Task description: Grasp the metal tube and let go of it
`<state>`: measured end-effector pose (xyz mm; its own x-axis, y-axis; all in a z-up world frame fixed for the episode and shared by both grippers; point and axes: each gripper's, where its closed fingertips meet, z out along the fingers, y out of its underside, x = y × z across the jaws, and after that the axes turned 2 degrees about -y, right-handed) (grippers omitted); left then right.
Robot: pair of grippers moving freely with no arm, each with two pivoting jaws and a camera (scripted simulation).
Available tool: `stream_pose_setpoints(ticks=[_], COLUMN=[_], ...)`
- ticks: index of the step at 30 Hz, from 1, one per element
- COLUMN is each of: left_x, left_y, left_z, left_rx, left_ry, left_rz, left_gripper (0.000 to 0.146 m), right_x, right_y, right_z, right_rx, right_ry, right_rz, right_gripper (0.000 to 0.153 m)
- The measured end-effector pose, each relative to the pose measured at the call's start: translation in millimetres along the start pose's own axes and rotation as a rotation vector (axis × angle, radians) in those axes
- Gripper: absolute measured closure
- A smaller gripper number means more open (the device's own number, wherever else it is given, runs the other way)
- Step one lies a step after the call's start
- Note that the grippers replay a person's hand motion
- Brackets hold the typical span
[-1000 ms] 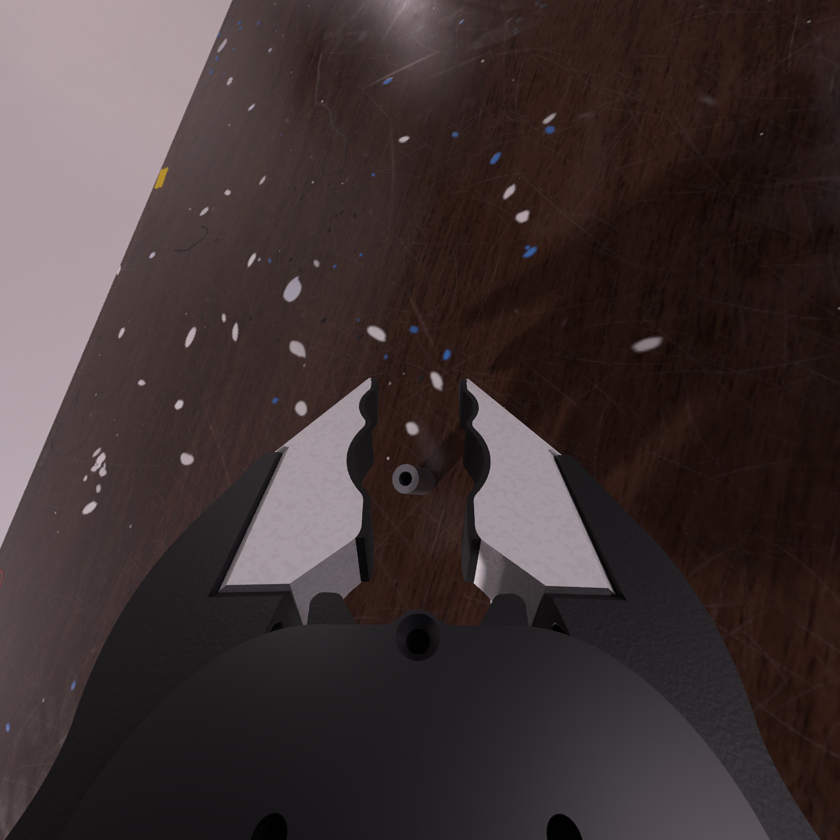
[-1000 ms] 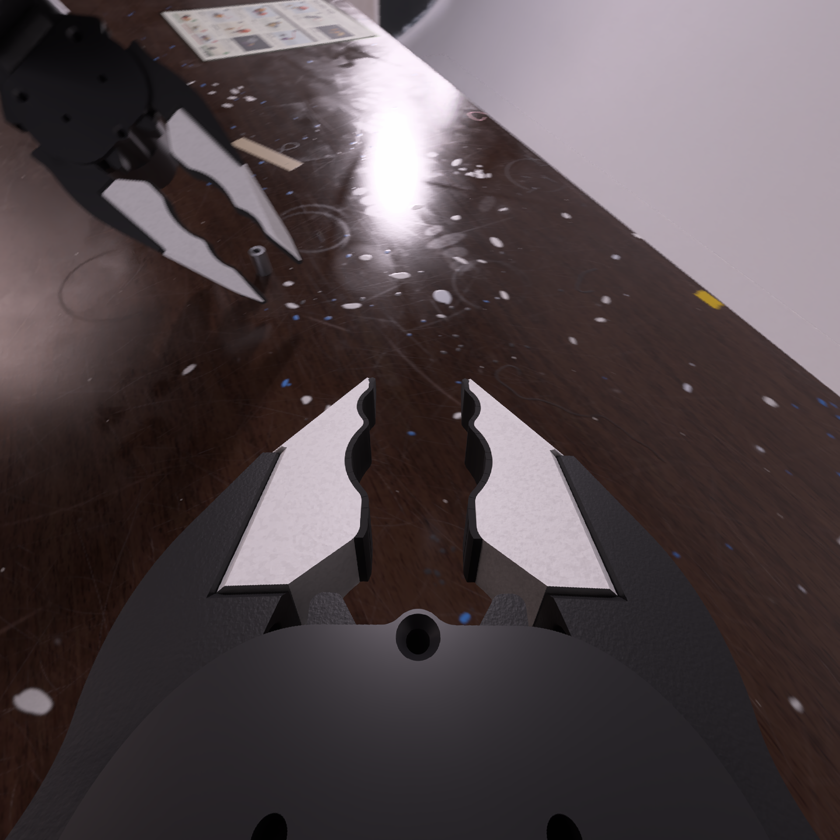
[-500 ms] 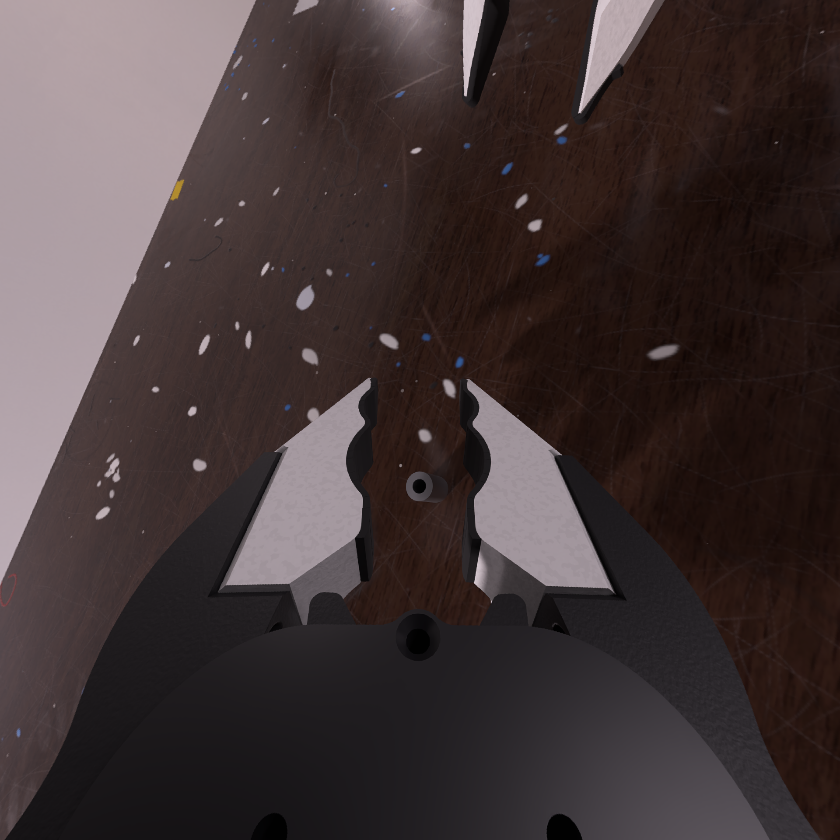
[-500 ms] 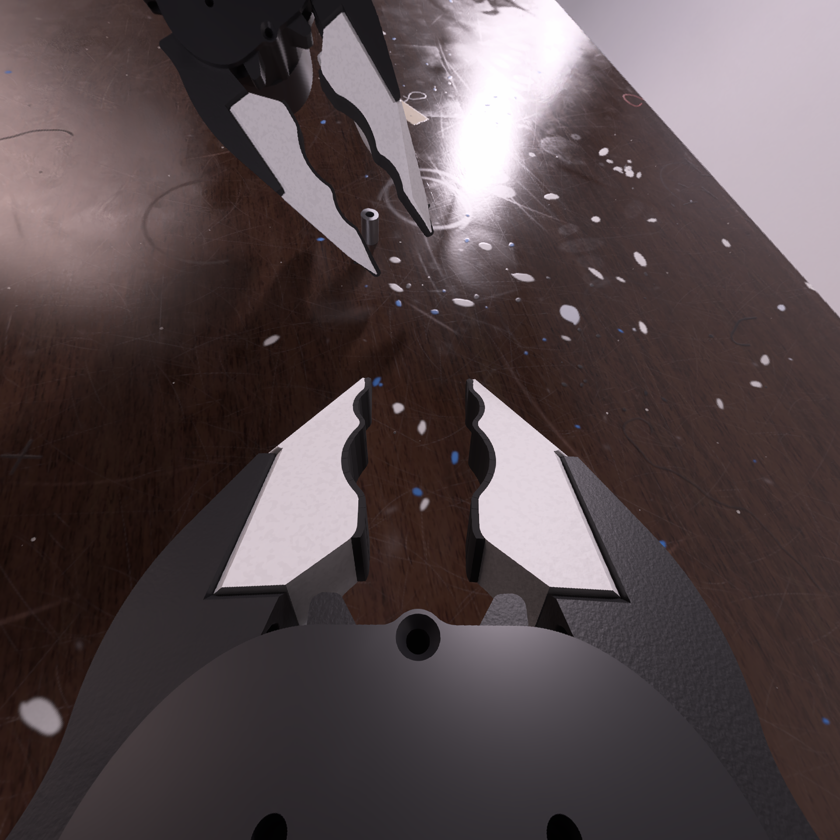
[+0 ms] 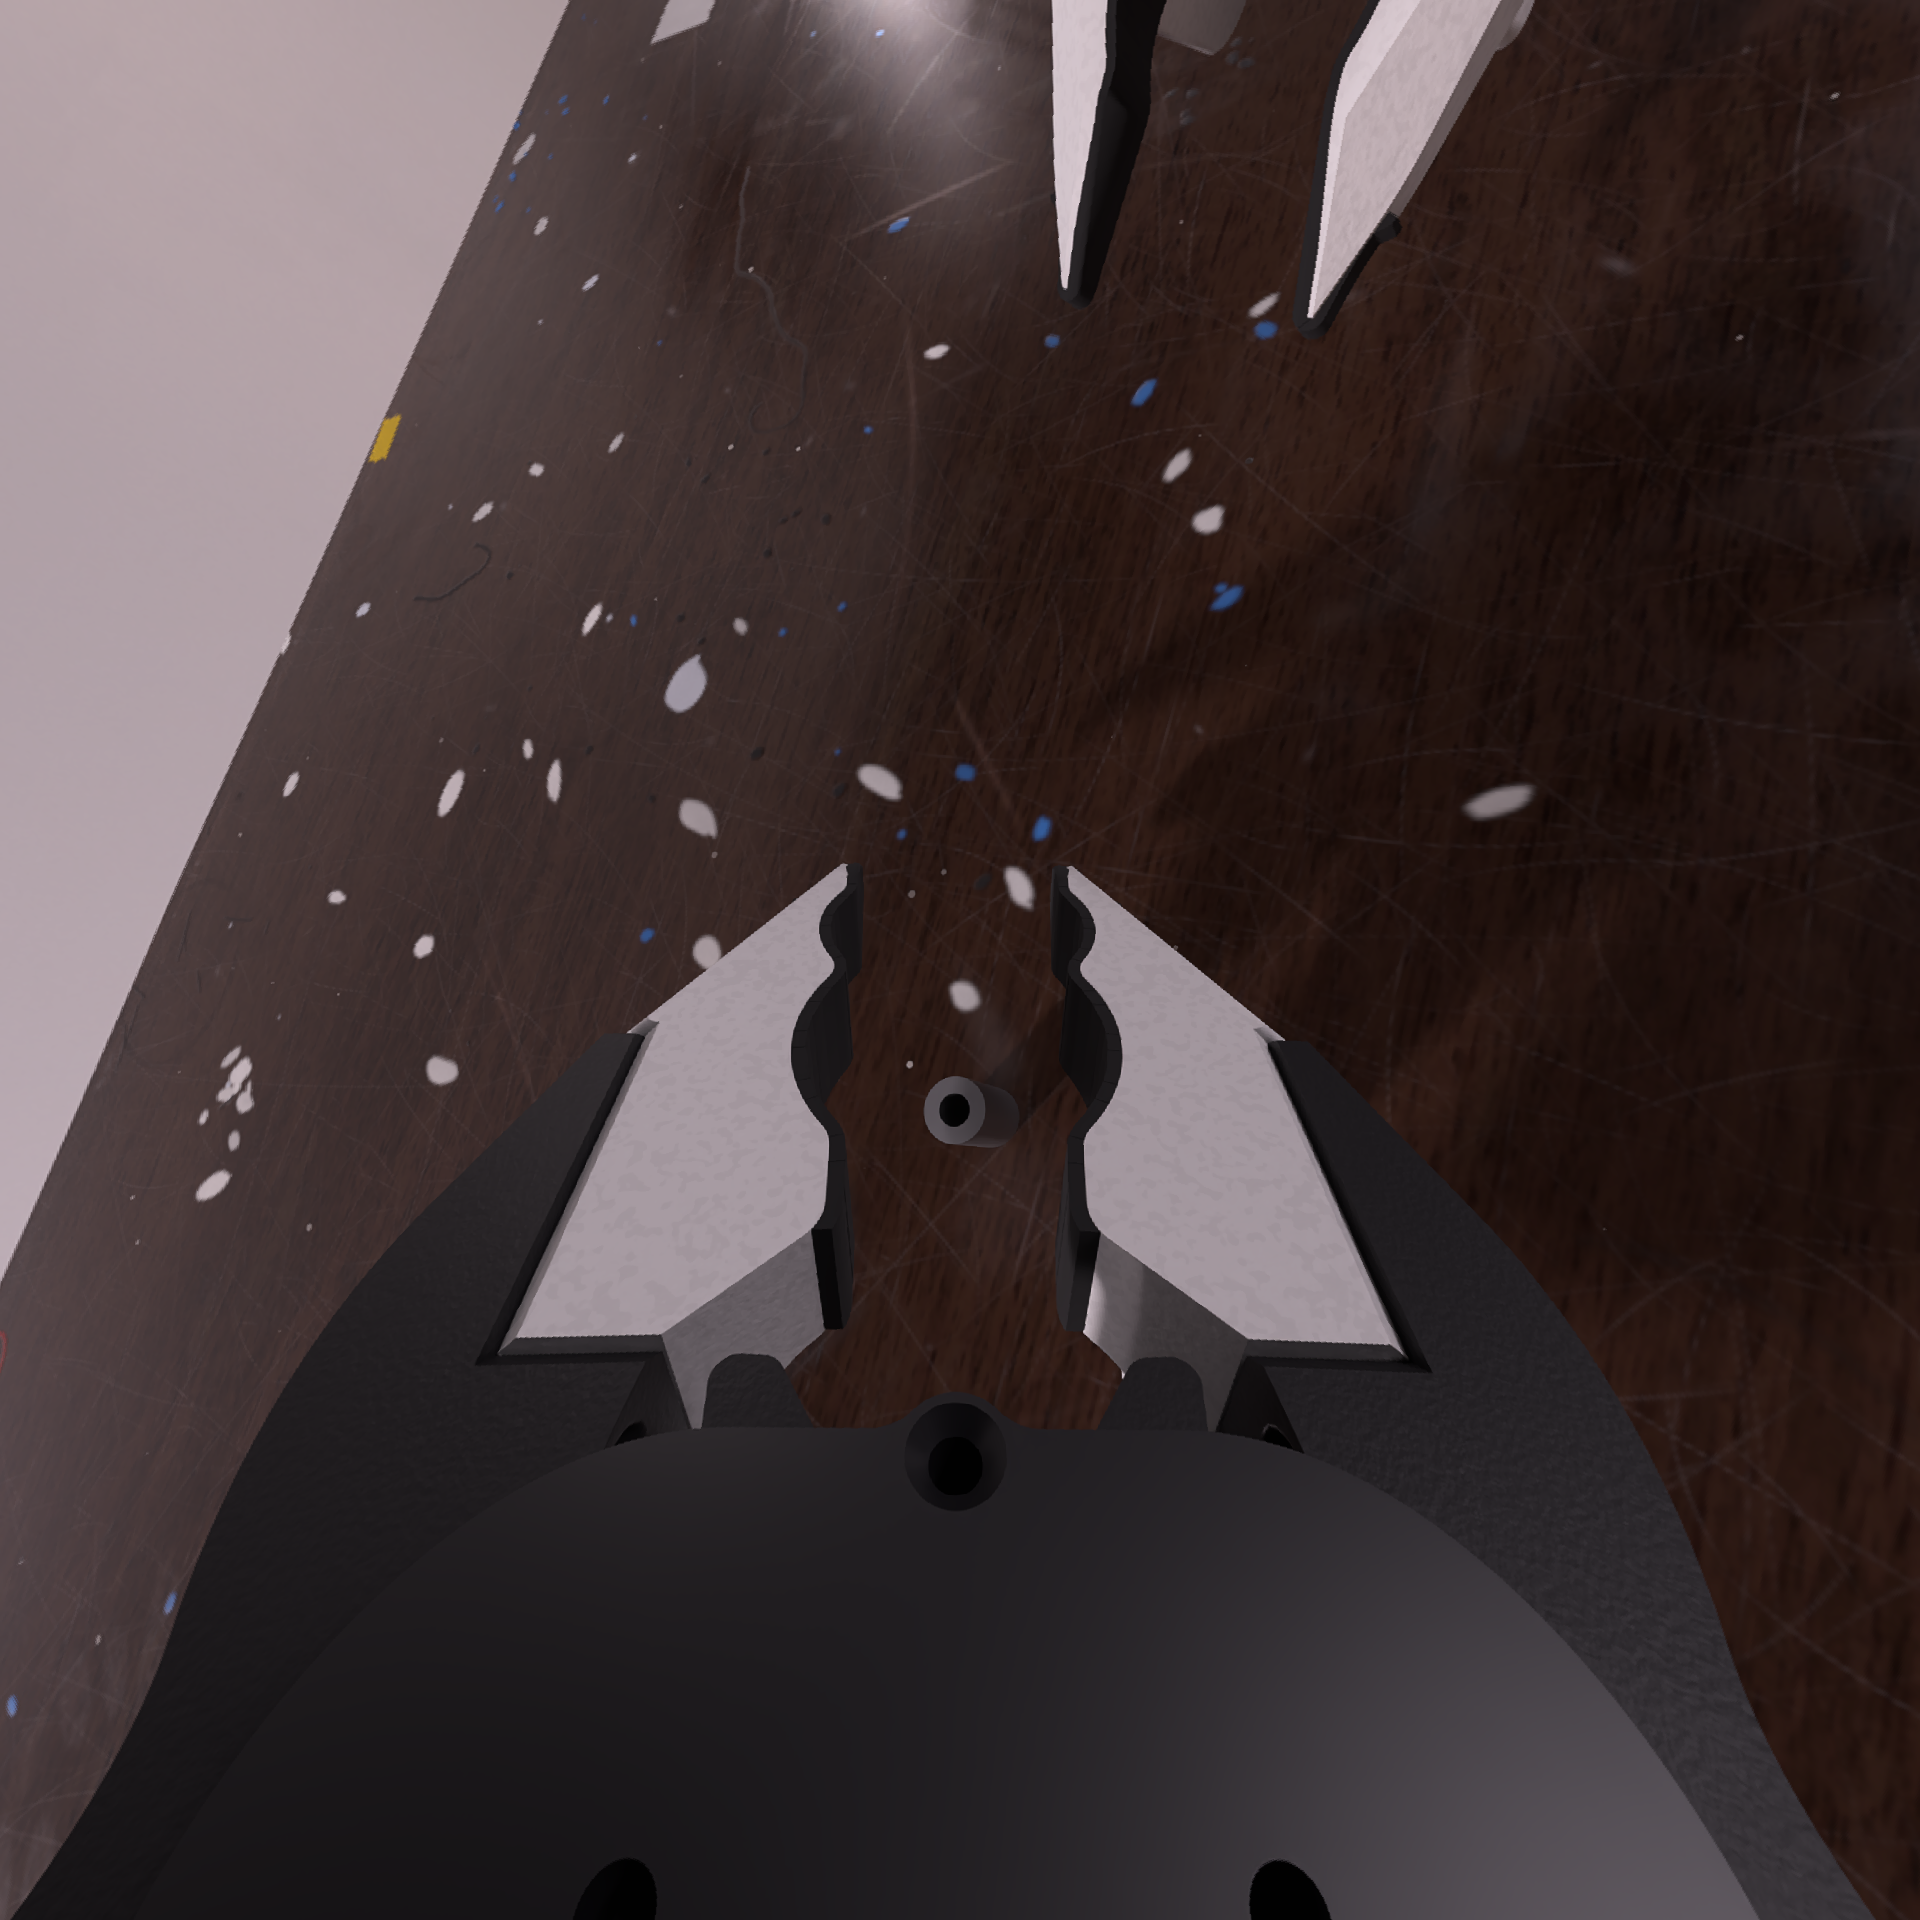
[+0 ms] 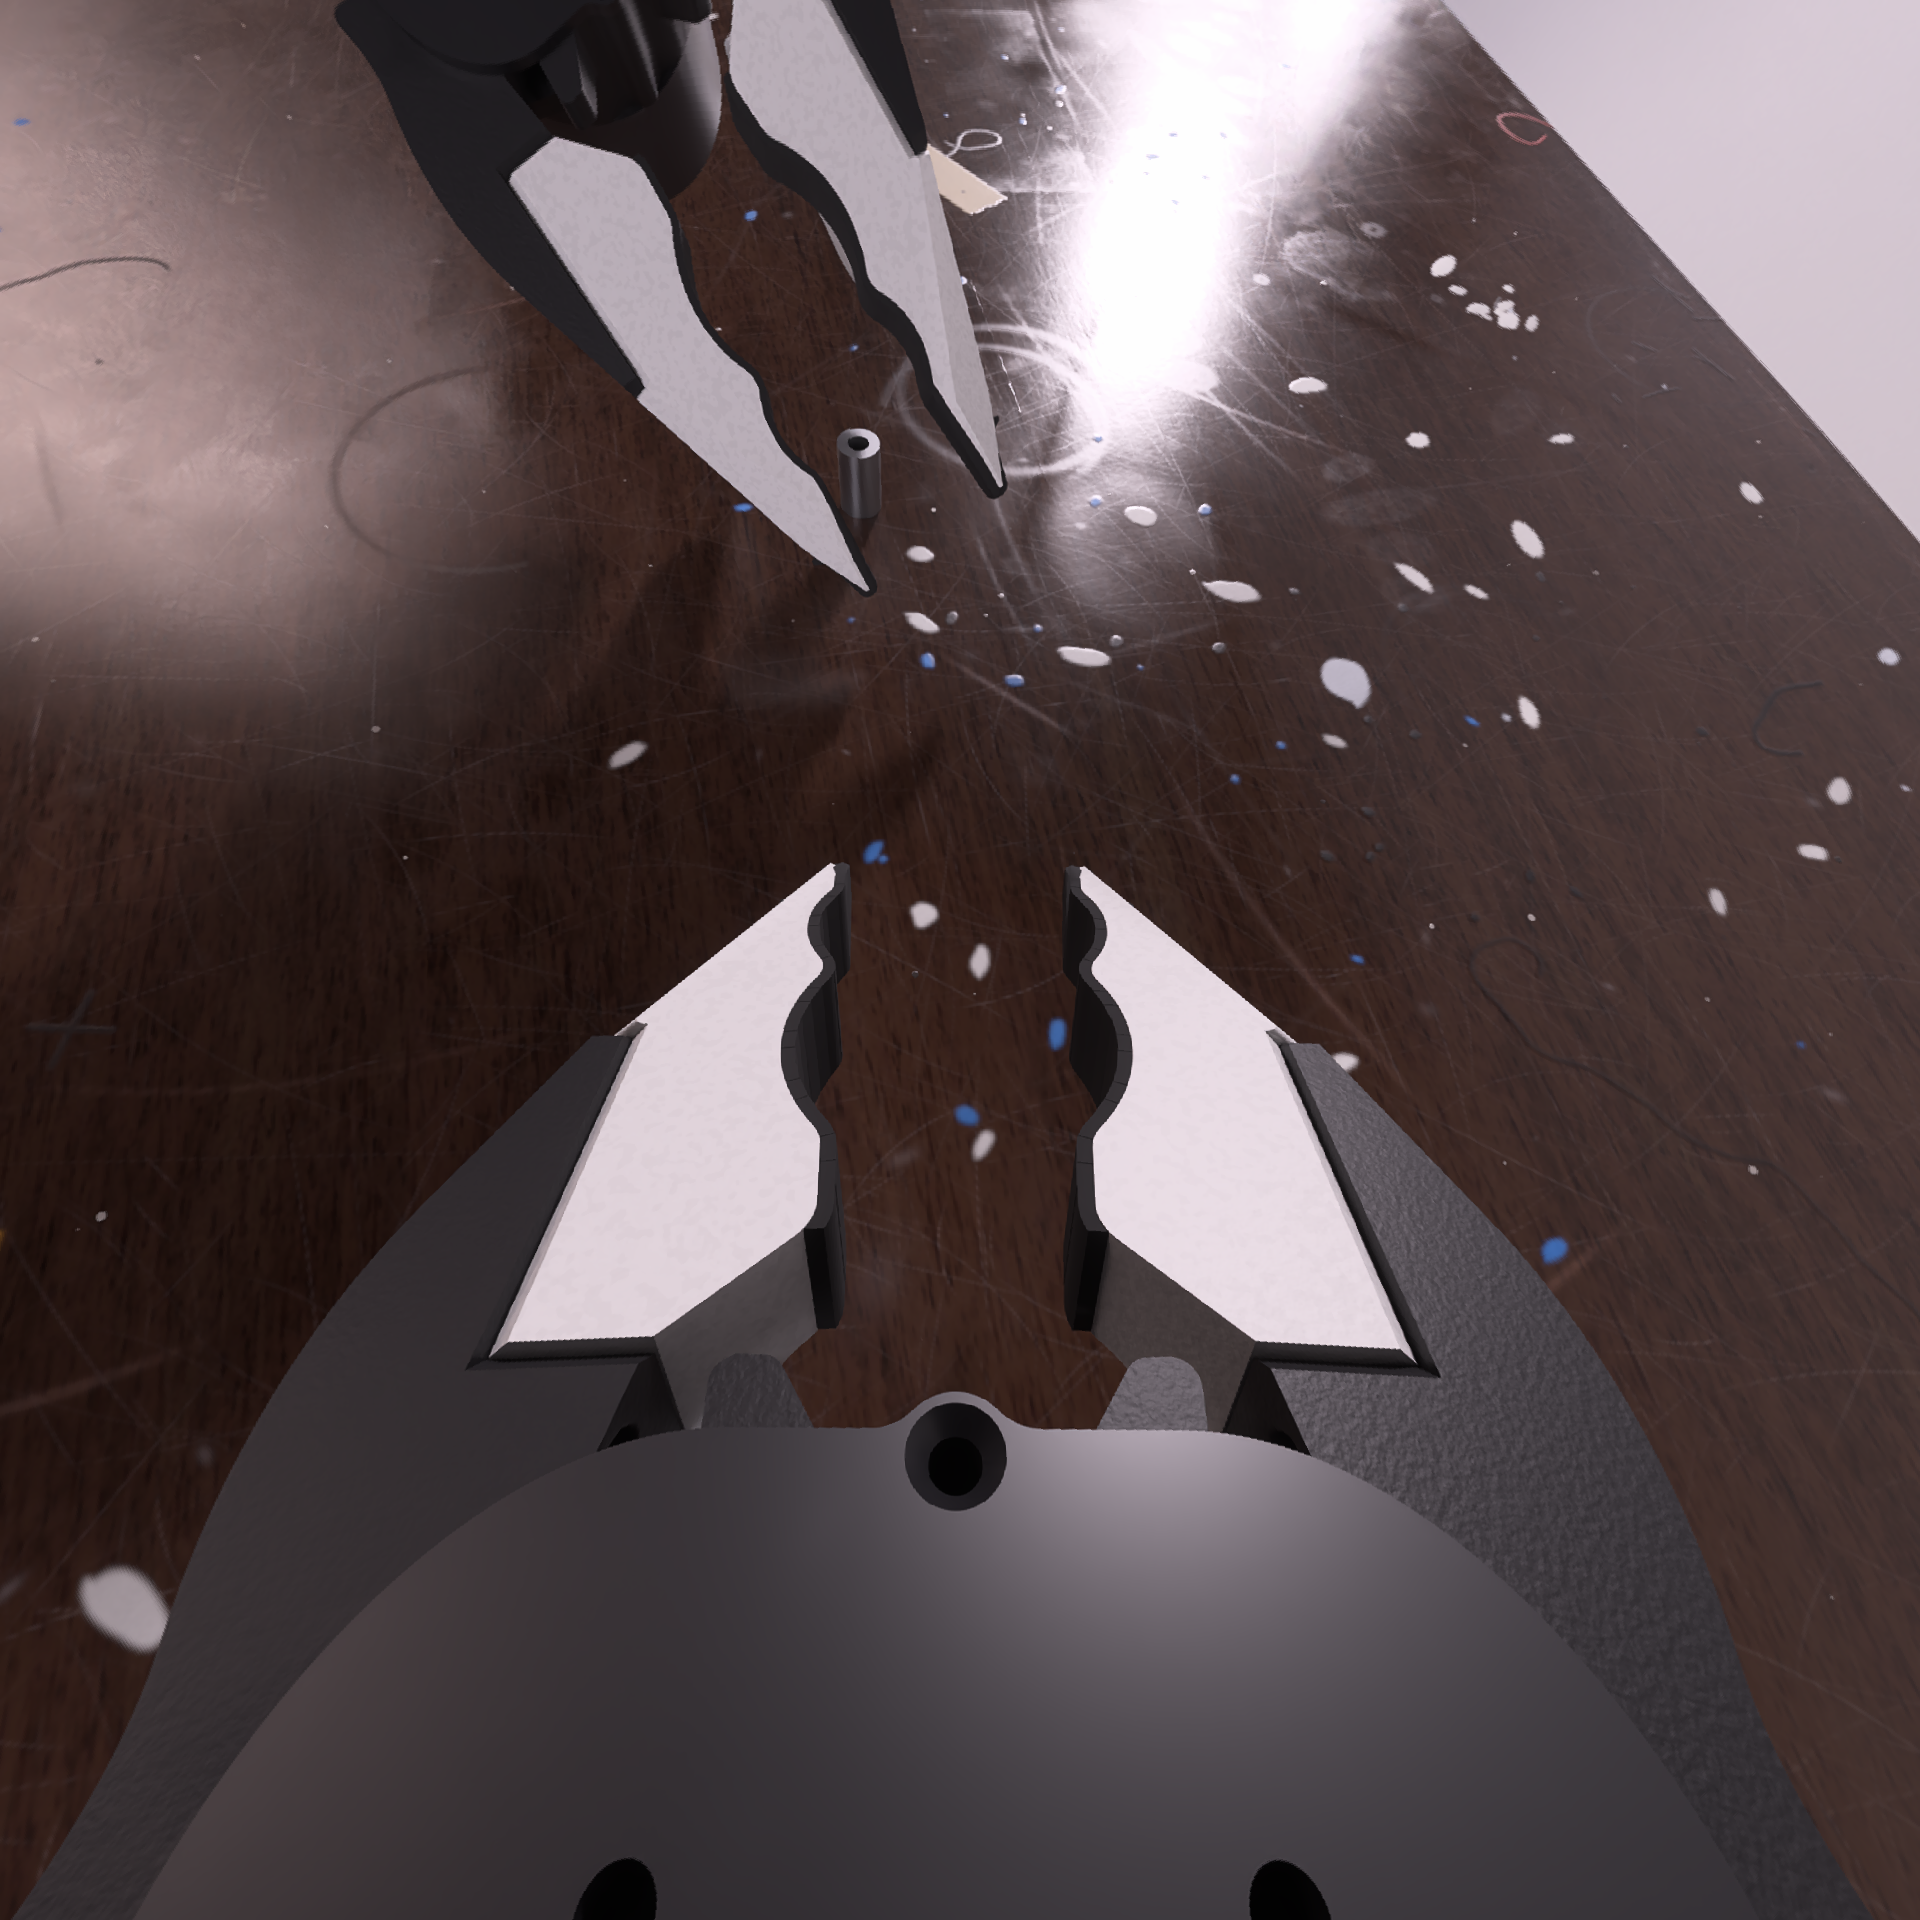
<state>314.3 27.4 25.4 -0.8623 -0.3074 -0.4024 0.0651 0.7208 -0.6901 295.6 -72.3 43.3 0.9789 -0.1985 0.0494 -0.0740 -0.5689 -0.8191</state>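
Left wrist view looks down between the fingers of the left hand-held gripper (image 5: 954,873), which are spread apart with nothing in their grip. The metal tube (image 5: 968,1112) stands upright on the dark brown worktop (image 5: 1558,727) in the gap between them, touching neither finger, its hollow end facing the camera. White and blue paint flecks dot the wood around it, and the worktop's long edge runs up the left of this view. At the top, the two pointed fingertips of the right hand-held gripper (image 5: 1195,312) point toward the tube, well apart from it. Right wrist view shows that gripper's own fingers (image 6: 727,1122) parted and empty, with the tube (image 6: 858,473) farther off between the left gripper's tips (image 6: 930,540), beside a bright glare on the wood.
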Motion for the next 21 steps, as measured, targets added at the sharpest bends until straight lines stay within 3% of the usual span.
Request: stream_pose_setpoints(ticks=[11,17,21], left_x=[3.1,2.0,-19.7], left_y=[-3.3,-14.4,7.5], left_z=[-6.7,-50.4,-81.5], left_rx=[0.005,0.076,0.022], left_ry=[0.017,0.018,-0.052], left_rz=[0.028,0.091,-0.078], left_gripper=[0.111,0.114,0.107], right_x=[0.8,-0.3,-0.8], right_y=[2.7,5.2,7.2], right_z=[2.3,4.1,5.5], right_rx=[-0.024,-0.047,-0.067], right_ry=[0.011,0.011,0.006], right_rz=[-0.004,-0.015,-0.018], right_gripper=[0.112,0.112,0.112])
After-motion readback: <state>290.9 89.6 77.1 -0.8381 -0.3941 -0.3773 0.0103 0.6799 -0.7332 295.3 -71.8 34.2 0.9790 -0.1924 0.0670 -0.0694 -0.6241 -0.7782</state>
